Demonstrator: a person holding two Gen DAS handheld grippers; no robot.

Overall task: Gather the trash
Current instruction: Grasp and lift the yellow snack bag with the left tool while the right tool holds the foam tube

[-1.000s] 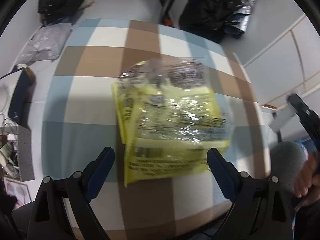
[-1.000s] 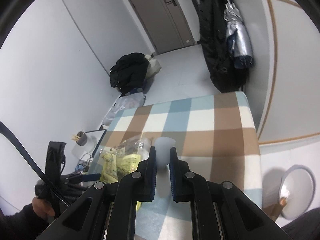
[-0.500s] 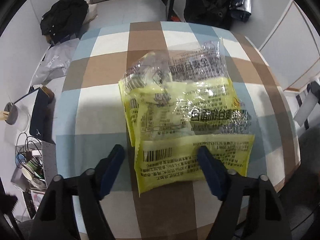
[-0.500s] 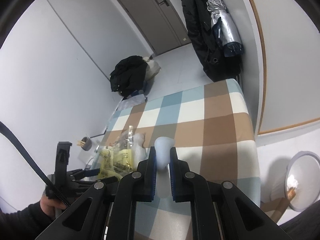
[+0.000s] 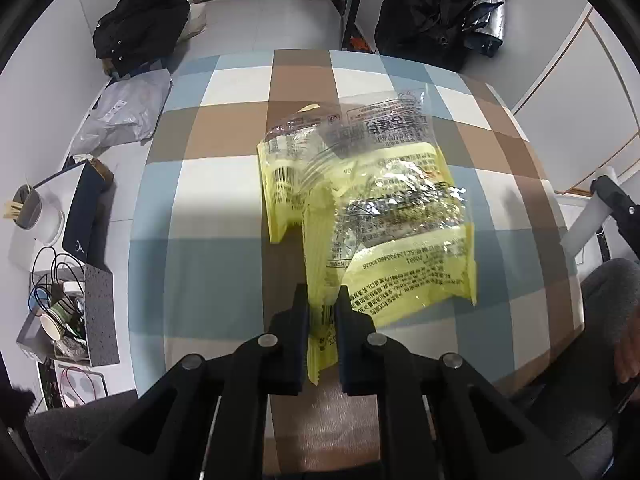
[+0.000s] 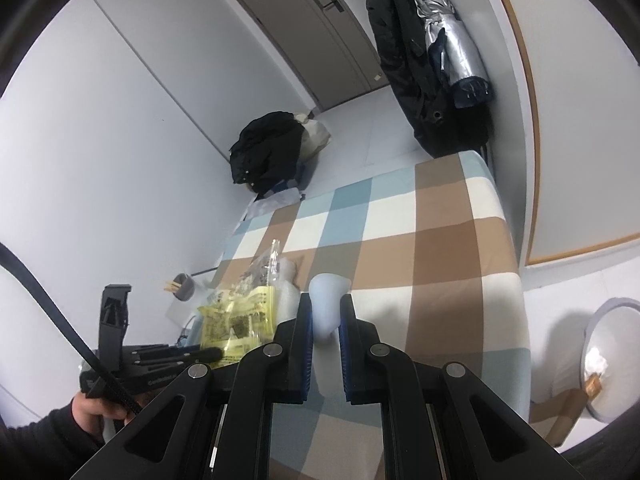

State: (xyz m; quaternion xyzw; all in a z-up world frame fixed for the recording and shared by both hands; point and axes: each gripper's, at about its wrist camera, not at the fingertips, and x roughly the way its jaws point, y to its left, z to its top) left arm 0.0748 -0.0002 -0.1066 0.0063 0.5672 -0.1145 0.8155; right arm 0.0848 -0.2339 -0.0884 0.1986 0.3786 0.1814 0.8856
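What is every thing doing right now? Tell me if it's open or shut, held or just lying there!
Left gripper: shut on the yellow bag.
Yellow bag: crumpled, pinched at its near edge, the rest on the checked blanket.
Right gripper: shut on a white foam piece.
Door: shut.
Bin: open, trash inside.
Umbrella: folded, hanging.
Black coat: hanging.
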